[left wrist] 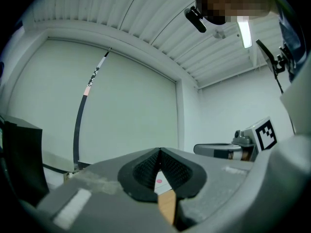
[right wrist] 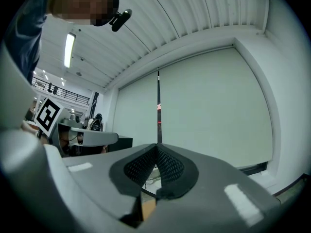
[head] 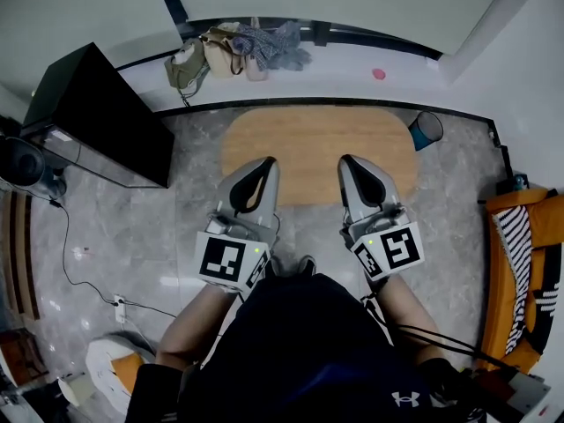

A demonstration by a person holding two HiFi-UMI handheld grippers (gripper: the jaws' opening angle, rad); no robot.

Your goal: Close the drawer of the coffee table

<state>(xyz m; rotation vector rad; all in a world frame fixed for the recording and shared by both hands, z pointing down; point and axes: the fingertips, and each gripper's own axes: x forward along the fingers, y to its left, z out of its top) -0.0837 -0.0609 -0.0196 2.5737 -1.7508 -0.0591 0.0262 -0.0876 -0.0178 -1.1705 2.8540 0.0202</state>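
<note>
A low wooden coffee table (head: 317,139) with rounded corners stands on the marble floor in front of me in the head view; its drawer is not visible from above. My left gripper (head: 266,163) hangs shut over the table's near left part, holding nothing. My right gripper (head: 347,161) is shut over the near right part, also empty. In the left gripper view the black pads (left wrist: 171,170) meet, with a sliver of tabletop below. In the right gripper view the pads (right wrist: 167,166) are pressed together, facing a pale wall.
A black cabinet (head: 97,117) stands to the left. Bags and cloth (head: 233,49) lie on the white ledge beyond the table, and a blue bin (head: 426,130) sits at the table's right end. An orange chair (head: 520,271) is at the right. Cables run across the floor at left.
</note>
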